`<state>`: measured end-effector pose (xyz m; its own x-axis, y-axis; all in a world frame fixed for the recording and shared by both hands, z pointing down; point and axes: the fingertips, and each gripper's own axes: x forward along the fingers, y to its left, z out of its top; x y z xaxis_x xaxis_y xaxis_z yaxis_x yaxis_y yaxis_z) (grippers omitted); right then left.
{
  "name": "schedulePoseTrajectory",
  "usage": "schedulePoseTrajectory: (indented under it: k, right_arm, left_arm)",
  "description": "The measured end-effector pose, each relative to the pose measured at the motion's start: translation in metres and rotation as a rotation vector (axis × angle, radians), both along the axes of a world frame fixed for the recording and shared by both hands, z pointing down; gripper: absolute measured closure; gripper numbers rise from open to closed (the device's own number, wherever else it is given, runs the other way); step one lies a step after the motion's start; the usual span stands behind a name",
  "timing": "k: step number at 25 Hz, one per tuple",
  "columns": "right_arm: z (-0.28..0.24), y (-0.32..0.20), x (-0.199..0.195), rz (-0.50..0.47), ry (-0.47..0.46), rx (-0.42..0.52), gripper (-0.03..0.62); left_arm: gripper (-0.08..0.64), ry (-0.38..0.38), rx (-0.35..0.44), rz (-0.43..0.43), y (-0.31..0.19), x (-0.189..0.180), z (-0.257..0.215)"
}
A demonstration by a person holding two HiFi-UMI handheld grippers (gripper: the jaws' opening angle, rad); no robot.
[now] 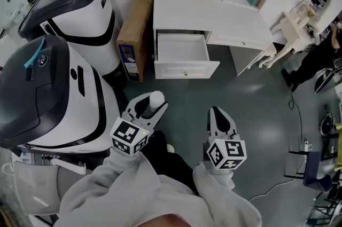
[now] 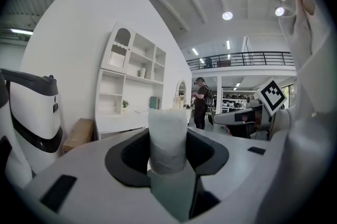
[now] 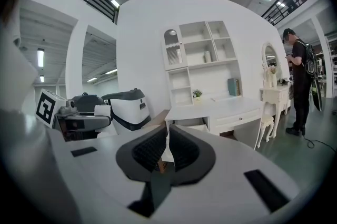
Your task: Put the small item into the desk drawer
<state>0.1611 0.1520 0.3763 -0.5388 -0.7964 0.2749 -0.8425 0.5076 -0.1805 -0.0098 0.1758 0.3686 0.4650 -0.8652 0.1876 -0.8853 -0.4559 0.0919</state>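
Cardboard box point(image 1: 134, 33), perhaps touching white machine point(image 1: 85, 15)

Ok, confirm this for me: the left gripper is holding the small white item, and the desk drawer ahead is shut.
One thing is wrong: the desk drawer is not shut. The head view shows it pulled open, with its inside showing. The rest holds: the left gripper is holding the small white item between its jaws.

In the head view you see only the white top of the small item point(image 1: 156, 95); the left tongs point(image 1: 152, 103) cover its lower part. The drawer point(image 1: 181, 48) has its back end hidden under the surface point(image 1: 214, 12). The picture's right edge cuts off the person point(image 1: 315, 60).
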Motion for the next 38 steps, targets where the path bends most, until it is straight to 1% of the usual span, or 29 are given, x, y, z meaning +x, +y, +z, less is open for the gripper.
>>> schedulePoseTrajectory:
  k: [4,8,14,19,24,32,38]
  right_arm:
    - [0.001,0.001,-0.001,-0.011,-0.023,0.002,0.551]
    - [0.005,-0.007,-0.004,-0.03,-0.021,-0.007,0.552]
    - [0.006,-0.032,-0.009,-0.048,-0.009,-0.014,0.551]
    - [0.007,-0.071,-0.012,-0.049,-0.008,-0.029,0.551]
    - [0.008,-0.119,-0.021,-0.05,0.003,-0.036,0.552]
    - [-0.006,-0.196,-0.029,-0.01,0.008,-0.028,0.552]
    - [-0.005,-0.235,-0.035,0.008,0.02,-0.038,0.551]
  left_arm:
    - [0.368,-0.006,-0.006,-0.015,0.002,-0.001,0.003]
    - [0.368,-0.005,-0.01,-0.03,-0.004,-0.003,0.006]
    - [0.368,0.006,-0.018,-0.031,-0.034,-0.004,0.007]
    - [0.368,0.006,-0.017,-0.021,-0.076,-0.005,0.006]
    - [0.368,0.013,-0.022,-0.015,-0.129,-0.013,0.007]
    - [0.368,0.0,-0.01,0.018,-0.213,-0.023,-0.007]
    - [0.368,0.011,-0.017,0.031,-0.255,-0.031,-0.007]
